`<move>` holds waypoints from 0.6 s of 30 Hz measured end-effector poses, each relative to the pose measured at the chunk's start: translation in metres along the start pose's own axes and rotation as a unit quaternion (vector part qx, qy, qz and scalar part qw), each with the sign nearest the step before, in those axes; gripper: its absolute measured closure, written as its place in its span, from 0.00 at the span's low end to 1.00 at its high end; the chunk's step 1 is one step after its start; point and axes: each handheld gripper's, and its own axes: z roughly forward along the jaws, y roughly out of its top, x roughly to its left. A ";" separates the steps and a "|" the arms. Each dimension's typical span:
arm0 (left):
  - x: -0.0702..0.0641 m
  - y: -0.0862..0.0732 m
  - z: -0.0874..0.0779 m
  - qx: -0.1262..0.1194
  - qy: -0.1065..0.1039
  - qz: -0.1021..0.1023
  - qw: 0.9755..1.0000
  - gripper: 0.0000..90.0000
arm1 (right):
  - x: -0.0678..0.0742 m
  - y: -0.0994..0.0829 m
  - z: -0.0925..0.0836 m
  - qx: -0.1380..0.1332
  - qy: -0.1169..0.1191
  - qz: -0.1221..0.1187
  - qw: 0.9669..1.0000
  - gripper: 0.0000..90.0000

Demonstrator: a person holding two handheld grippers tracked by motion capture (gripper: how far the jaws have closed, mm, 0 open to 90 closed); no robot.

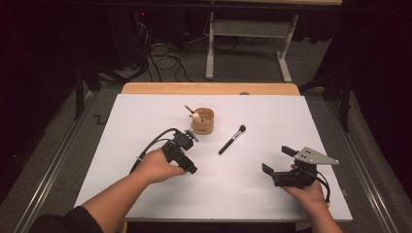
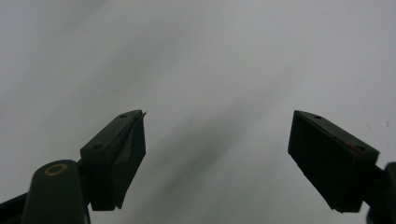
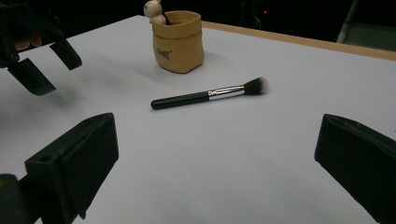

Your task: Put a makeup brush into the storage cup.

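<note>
- Fingers of both tools are spread and hold nothing: right gripper (image 1: 277,160) at lower right of the high view, left gripper (image 1: 193,154) left of centre.
- Makeup brush (image 3: 209,94) lies flat mid-frame, apart from both.
- Likely step: grip its black handle squarely, not the bristles.
- Tan cup (image 3: 179,41), upper centre, shows printed lettering in the right gripper view; from above it shows none.
</note>
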 end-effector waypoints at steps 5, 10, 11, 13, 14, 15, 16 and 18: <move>-0.006 0.014 0.003 0.004 -0.004 0.009 1.000 0.23 | 0.000 0.000 0.000 -0.001 0.000 0.000 1.000 0.00; -0.010 0.026 0.008 0.006 -0.005 0.015 1.000 0.26 | 0.000 0.000 0.000 -0.002 0.001 0.000 1.000 0.00; -0.010 0.026 0.008 0.006 -0.005 0.015 1.000 0.26 | 0.000 0.000 0.000 -0.002 0.001 0.000 1.000 0.00; -0.010 0.032 0.010 0.005 -0.007 0.016 1.000 0.28 | 0.001 0.001 0.000 -0.001 0.002 0.000 1.000 0.00; -0.011 0.036 0.011 0.005 -0.009 0.018 1.000 0.28 | 0.001 0.001 0.000 -0.002 0.002 -0.001 1.000 0.00; -0.011 0.036 0.011 0.005 -0.009 0.018 1.000 0.28 | 0.001 0.001 0.000 -0.002 0.002 -0.002 1.000 0.00; -0.011 0.041 0.013 0.002 -0.010 0.018 1.000 0.28 | 0.001 0.001 0.000 -0.002 0.002 -0.001 1.000 0.00; -0.011 0.045 0.014 0.001 -0.009 0.019 1.000 0.29 | 0.001 0.001 0.000 -0.002 0.002 -0.001 1.000 0.00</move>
